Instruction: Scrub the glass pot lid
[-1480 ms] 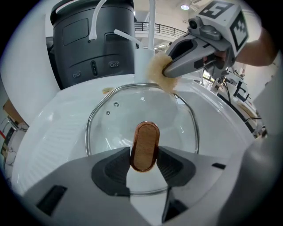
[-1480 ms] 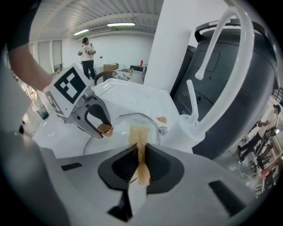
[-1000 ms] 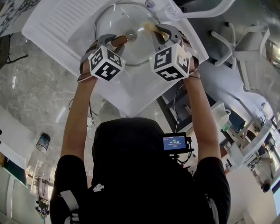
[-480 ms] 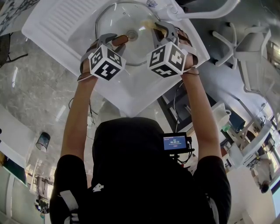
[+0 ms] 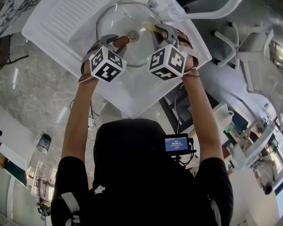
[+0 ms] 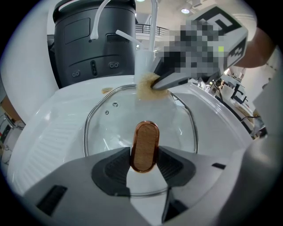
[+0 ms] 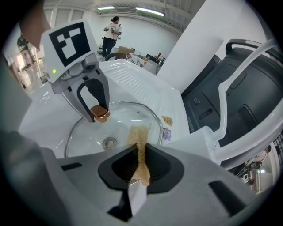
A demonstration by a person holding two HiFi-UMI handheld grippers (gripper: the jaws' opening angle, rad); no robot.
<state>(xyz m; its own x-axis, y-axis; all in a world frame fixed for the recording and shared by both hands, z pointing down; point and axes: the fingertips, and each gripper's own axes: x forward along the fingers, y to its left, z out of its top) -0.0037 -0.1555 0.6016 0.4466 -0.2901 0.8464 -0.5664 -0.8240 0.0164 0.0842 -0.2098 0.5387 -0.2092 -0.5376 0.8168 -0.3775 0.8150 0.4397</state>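
Note:
A round glass pot lid point(image 5: 116, 20) with a metal rim lies in the white sink basin point(image 5: 146, 84). My left gripper point(image 5: 118, 42) is shut on the lid's copper-brown knob point(image 6: 144, 145), a pad pressing on each side. My right gripper point(image 5: 160, 33) is shut on a thin tan scrub pad point(image 7: 140, 152). The pad's free end point(image 6: 148, 86) rests on the glass near the lid's far rim. From the right gripper view, the left gripper point(image 7: 98, 115) holds the knob point(image 7: 102, 115) over the lid point(image 7: 128, 117), and the drain point(image 7: 109, 142) shows through the glass.
A white faucet point(image 5: 208, 11) arches over the back of the sink. A dark grey appliance point(image 6: 95, 39) stands behind it. The ribbed drainboard point(image 5: 66, 17) lies left of the basin. A tan scrap point(image 7: 167, 120) sits on the sink rim. A person point(image 7: 112, 28) stands far off.
The right gripper has rolled and shifted a little to the left with the scrub pad on the glass. The left gripper and the lid have stayed put.

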